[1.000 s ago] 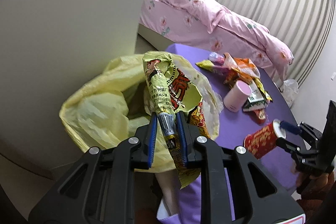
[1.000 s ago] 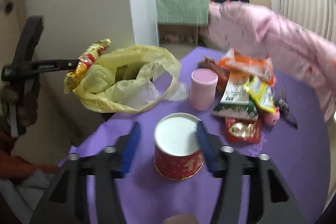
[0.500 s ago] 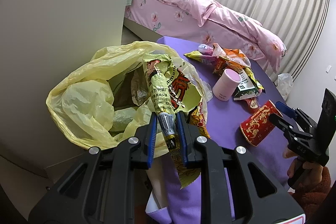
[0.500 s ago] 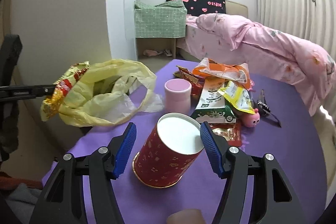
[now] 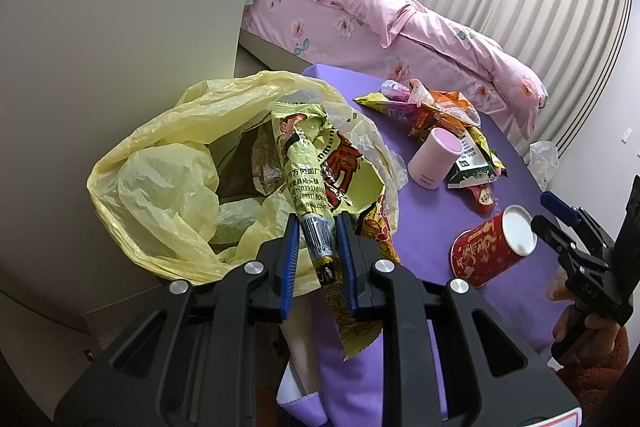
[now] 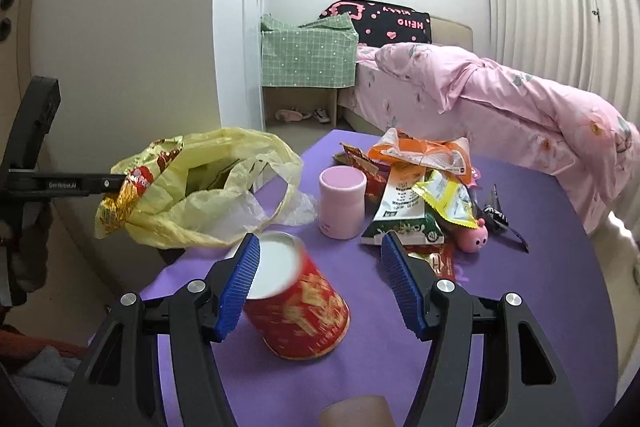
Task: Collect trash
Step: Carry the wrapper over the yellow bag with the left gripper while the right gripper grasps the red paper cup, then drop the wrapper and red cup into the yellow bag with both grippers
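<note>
**Inspector A:** While the left gripper (image 5: 316, 247) stays narrowly clamped on a crumpled snack wrapper (image 5: 316, 179) at the mouth of the yellow bag (image 5: 168, 179), what step is in hand?

**Inspector B:** Bagging, I judge. The right gripper (image 6: 320, 267) stands wide open; the red paper cup (image 6: 298, 301), tipped over on the purple bench (image 6: 540, 307), lies against its left pad only, ungripped. The blur leaves the contact uncertain.

**A:** Next?

**B:** Probably release the wrapper into the bag, then close squarely on the cup. More wrappers (image 6: 420, 179) and a pink cup (image 6: 342, 201) wait beyond.
</note>
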`<state>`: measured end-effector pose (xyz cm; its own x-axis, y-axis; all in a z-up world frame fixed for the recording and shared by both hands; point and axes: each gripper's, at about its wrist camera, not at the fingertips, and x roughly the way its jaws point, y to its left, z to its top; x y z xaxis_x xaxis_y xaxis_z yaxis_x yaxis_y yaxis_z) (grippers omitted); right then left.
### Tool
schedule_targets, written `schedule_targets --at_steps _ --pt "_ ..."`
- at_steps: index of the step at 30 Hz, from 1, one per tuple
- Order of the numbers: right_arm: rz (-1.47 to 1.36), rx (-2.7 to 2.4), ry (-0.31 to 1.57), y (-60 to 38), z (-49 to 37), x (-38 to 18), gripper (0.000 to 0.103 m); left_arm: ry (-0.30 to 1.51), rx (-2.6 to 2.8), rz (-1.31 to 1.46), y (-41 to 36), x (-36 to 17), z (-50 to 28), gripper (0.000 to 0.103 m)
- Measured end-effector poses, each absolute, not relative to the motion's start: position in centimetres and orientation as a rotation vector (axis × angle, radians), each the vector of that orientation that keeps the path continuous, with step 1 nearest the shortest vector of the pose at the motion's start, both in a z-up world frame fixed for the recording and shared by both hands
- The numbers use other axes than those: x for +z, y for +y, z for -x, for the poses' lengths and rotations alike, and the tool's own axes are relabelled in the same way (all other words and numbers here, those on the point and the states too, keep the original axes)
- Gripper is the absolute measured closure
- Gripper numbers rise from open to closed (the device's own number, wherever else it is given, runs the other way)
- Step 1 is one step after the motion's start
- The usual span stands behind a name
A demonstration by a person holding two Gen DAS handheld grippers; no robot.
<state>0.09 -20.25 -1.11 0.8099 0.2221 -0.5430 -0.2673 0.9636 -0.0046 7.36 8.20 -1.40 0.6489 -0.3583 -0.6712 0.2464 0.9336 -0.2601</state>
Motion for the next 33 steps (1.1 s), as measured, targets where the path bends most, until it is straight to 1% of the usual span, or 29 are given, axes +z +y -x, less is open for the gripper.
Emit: schedule_targets --at_steps 6,11,15,16,17,20,26,29,33 --pt "0.094 0.338 0.601 -19.4 1.1 -2.2 0.043 0.790 -0.347 0.148 8.2 -1.4 -7.2 0.086" --pt "0.079 0.306 0.616 -19.7 -0.5 -2.9 0.043 0.770 -0.351 0.135 8.2 -1.0 -6.9 0.086" --pt "0.069 0.342 0.680 -19.3 -2.4 -3.7 0.044 0.746 -0.340 0.120 8.5 -0.5 -6.4 0.086" --pt "0.045 0.366 0.710 -19.3 -3.0 -3.8 0.050 0.736 -0.332 0.115 8.6 -0.2 -6.3 0.086" --pt "0.026 0.379 0.720 -19.4 -3.3 -3.7 0.050 0.721 -0.321 0.107 9.0 0.2 -6.3 0.086" --pt "0.005 0.406 0.684 -19.8 -4.2 -1.5 0.050 0.676 -0.285 0.089 10.4 1.9 -6.7 0.086" --pt "0.044 0.444 0.529 -19.1 -6.2 6.2 0.050 0.609 -0.275 0.093 12.3 4.1 -9.0 0.086" --pt "0.086 0.464 0.465 -18.0 -7.4 9.4 0.050 0.643 -0.282 0.084 12.1 3.8 -10.6 0.086" --pt "0.113 0.499 0.409 -16.8 -9.0 11.7 0.050 0.705 -0.289 0.066 11.1 2.5 -11.5 0.086"
